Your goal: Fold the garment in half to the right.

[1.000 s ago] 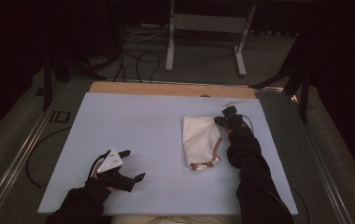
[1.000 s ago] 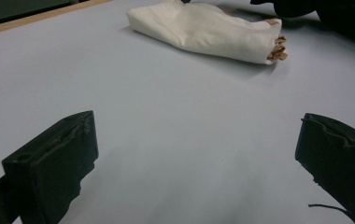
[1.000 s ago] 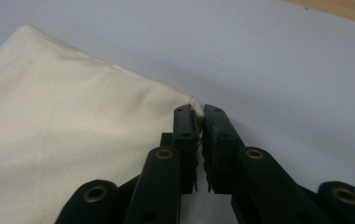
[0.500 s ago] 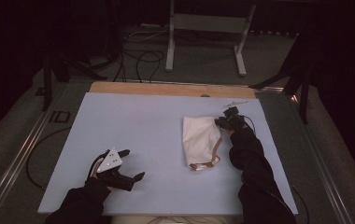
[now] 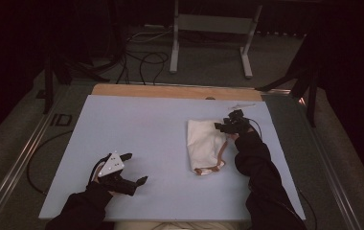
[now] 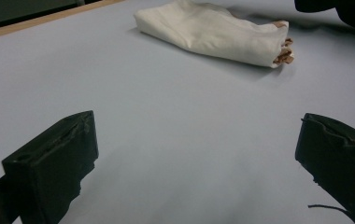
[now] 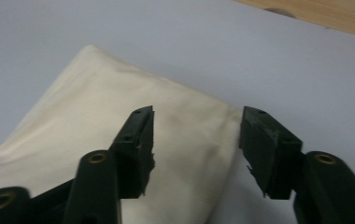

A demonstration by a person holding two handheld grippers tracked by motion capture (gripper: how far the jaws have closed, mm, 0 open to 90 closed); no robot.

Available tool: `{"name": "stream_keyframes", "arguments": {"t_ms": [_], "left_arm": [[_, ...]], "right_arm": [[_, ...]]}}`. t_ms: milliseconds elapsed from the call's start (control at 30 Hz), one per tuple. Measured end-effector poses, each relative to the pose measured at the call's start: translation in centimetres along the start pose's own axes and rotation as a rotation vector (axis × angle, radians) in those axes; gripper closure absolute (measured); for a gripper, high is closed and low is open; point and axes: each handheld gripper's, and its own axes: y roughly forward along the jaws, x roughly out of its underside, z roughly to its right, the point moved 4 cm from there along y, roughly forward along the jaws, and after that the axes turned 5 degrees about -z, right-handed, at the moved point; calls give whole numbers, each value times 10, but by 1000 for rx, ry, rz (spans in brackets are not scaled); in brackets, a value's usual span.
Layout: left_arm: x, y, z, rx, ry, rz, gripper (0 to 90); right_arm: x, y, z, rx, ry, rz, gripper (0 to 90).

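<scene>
While the folded cream cloth bag (image 5: 206,146) lies flat on the right half of the pale blue mat (image 5: 137,124), my right gripper (image 5: 229,125) sits at its far right corner. Its jaws have just been opening and now stand apart over that corner, with nothing pinched. The fabric looks soft and a bit wrinkled, and a tan strap (image 5: 216,163) curls out along the near edge. My left gripper (image 5: 133,168) hovers low over bare mat, well apart from the bag, jaws wide and empty. The mat is smooth and matte, with a strip of wooden tabletop (image 5: 170,91) showing beyond its far edge. Past that are a grey metal stand (image 5: 211,28) and loose black cables (image 5: 144,60) on the floor, none of it in my way.
</scene>
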Motion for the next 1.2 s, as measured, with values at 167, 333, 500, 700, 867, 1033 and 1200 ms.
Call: {"name": "stream_keyframes", "arguments": {"t_ms": [167,333,500,700,867,1033,1200], "left_arm": [[0,0,0,19,1,-8,2],[2,0,0,33,1,-14,2],[2,0,-2,38,-2,-20,2],[3,-2,-3,43,-6,-24,2],[3,-7,-7,41,-15,-28,2],[5,-11,-8,47,-19,-40,2],[7,-15,-9,52,-19,-43,2]], "right_arm": [[0,1,-9,-31,-20,-11,362],[-1,0,-16,-75,-14,-3,261],[0,2,-23,-141,-12,-11,137],[3,2,-28,-173,-37,-15,137],[4,-1,-38,-186,-74,-26,135],[2,-5,-47,-208,-87,-22,103],[0,-9,-56,-216,-109,-9,102]]}}
